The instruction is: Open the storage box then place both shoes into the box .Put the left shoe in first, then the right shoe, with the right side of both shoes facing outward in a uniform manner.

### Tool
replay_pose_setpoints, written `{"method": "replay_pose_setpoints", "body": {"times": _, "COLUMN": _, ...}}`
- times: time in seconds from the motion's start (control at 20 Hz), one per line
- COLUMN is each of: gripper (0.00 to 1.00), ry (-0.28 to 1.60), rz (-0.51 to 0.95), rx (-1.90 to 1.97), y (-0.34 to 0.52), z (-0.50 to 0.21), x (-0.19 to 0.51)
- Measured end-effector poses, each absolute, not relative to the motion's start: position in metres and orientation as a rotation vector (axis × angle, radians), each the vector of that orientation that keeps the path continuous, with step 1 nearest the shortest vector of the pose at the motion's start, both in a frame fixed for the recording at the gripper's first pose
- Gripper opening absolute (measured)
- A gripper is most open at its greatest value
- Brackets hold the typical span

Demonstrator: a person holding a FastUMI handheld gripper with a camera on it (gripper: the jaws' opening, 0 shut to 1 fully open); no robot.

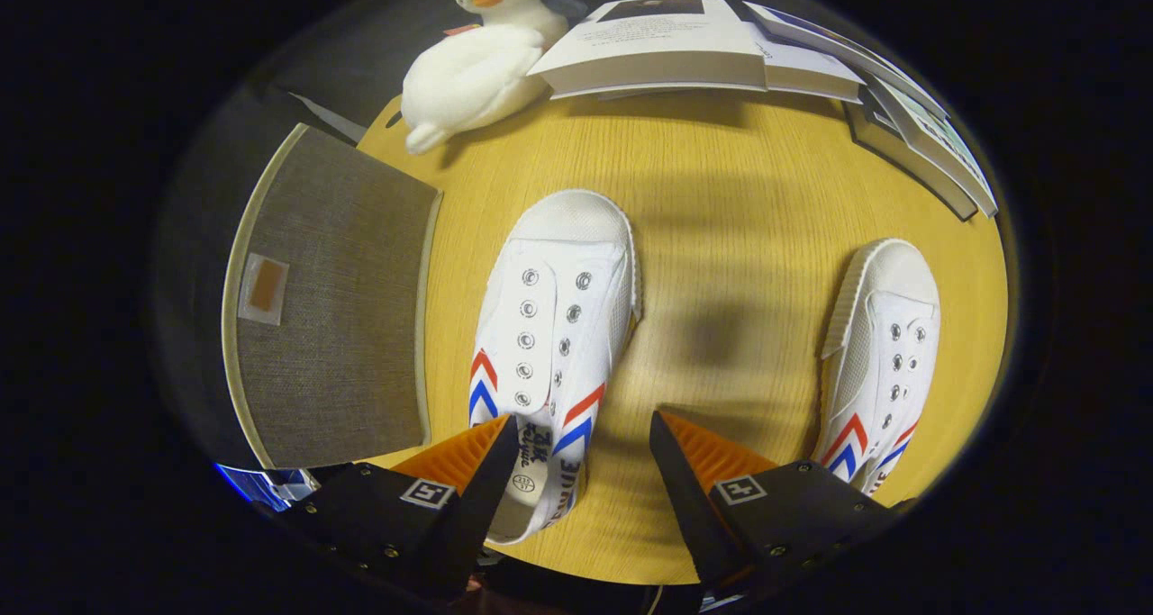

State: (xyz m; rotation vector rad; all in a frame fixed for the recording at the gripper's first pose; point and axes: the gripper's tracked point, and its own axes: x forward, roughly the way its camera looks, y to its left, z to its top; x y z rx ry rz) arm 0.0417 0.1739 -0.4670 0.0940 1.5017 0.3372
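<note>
The gripper [584,435] hung open over the heel of the left shoe [551,345], seemingly lined up to grasp it first, the right shoe [878,354] waiting near the tabletop [739,192] edge.

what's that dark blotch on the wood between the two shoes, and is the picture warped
Gripper view: the blotch is a soft shadow on the light wooden tabletop, between the white canvas shoe with red and blue chevrons and its matching white shoe, just ahead of the open fingers; fisheye distortion bends the stacked white books and the grey fabric box.

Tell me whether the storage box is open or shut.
Shut: the grey storage box beside the left shoe shows its flat lid in place.
</note>
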Motion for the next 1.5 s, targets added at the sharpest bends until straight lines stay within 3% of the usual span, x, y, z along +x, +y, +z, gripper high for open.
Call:
{"method": "replay_pose_setpoints", "body": {"times": 0.05, "gripper": 0.90, "ry": 1.505, "rz": 0.360, "rx": 0.125, "y": 0.182, "z": -0.468, "x": 0.040}}
{"method": "replay_pose_setpoints", "body": {"times": 0.2, "gripper": 0.36, "ry": 1.505, "rz": 0.372, "rx": 0.118, "y": 0.191, "z": -0.485, "x": 0.035}}
{"method": "replay_pose_setpoints", "body": {"times": 0.3, "gripper": 0.05, "ry": 1.516, "rz": 0.332, "rx": 0.204, "y": 0.183, "z": -0.455, "x": 0.044}}
{"method": "replay_pose_setpoints", "body": {"times": 0.9, "gripper": 0.05, "ry": 1.559, "rz": 0.373, "rx": 0.263, "y": 0.184, "z": -0.390, "x": 0.035}}
{"method": "replay_pose_setpoints", "body": {"times": 1.5, "gripper": 0.05, "ry": 1.381, "rz": 0.552, "rx": 0.165, "y": 0.261, "z": -0.261, "x": 0.070}}
